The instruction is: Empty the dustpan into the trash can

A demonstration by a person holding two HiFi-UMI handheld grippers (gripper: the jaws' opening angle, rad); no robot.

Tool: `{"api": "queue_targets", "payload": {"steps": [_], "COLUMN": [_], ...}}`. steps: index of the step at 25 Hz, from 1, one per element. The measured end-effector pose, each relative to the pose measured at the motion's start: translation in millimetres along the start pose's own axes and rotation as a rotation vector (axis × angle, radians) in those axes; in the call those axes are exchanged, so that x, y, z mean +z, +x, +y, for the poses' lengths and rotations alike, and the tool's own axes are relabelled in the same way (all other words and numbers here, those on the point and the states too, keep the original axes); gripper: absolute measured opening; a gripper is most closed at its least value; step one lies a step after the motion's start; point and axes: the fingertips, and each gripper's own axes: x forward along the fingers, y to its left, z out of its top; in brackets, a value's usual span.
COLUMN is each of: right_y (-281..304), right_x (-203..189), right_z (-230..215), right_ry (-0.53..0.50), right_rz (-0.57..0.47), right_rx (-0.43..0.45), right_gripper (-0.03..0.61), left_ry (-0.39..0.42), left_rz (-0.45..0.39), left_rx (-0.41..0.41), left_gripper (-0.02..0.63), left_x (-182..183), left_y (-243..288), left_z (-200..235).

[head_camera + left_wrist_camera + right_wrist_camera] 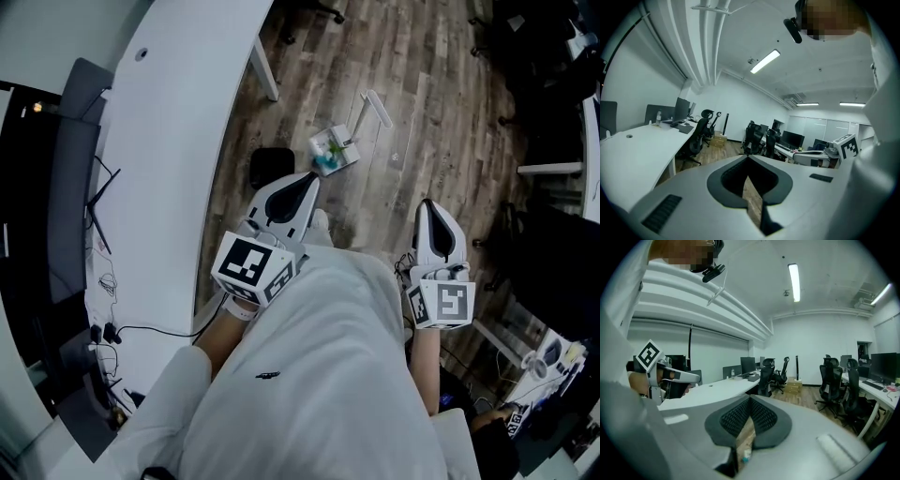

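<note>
A small white dustpan (333, 150) lies on the wooden floor ahead of me, with greenish bits in it and its long handle (377, 109) pointing away. A black bin-like object (272, 167) stands by the desk's edge, just left of the dustpan. My left gripper (309, 181) is shut and empty, its tip close to the dustpan's near side. My right gripper (427, 205) is also shut and empty, farther right over bare floor. In the left gripper view the jaws (749, 160) meet with nothing between them. The right gripper view shows its own (749, 401) closed the same way.
A long curved white desk (159, 178) runs along the left, with cables at its near end. White desk legs (265, 70) stand behind the dustpan. Black office chairs (757, 136) and more desks fill the room's far side. Dark furniture (553, 272) stands on the right.
</note>
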Motion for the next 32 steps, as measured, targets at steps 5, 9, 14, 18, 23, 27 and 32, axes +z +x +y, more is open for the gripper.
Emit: {"api": "queue_targets", "payload": {"steps": [5,9,14,18,23,27,32], "right_y": [21,32,58,79,105,132,163], "right_x": [-9,-16,-17,-21,-27,-32,-44], "right_z": [-2,-11,-27,-37,-50,-50,-50], "right_ry": [0.001,0.002,0.027,0.030,0.026,0.013,0.018], "right_rz": [0.038,0.060,0.078,0.106,0.130,0.154,0.202], "right_rx": [0.025,0.044,0.077,0.114,0.166,0.213,0.249], "right_gripper": [0.011,0.011,0.011,0.011,0.027,0.038,0.048], "left_ry": [-0.029,-0.047,-0.062,-0.072,-0.104,-0.119,-0.164], "left_rz": [0.003,0.033,0.073,0.098,0.119,0.128,0.122], "left_rx": [0.005,0.010,0.031,0.052,0.091,0.132,0.193], "left_gripper": [0.006,0.006,0.006,0.006,0.006,0.006,0.006], "left_x": [1,-7,-9,-12,-20,-26,-32], "left_y": [16,31,56,72,92,98,106], "left_z": [10,8,11,13,18,32,54]}}
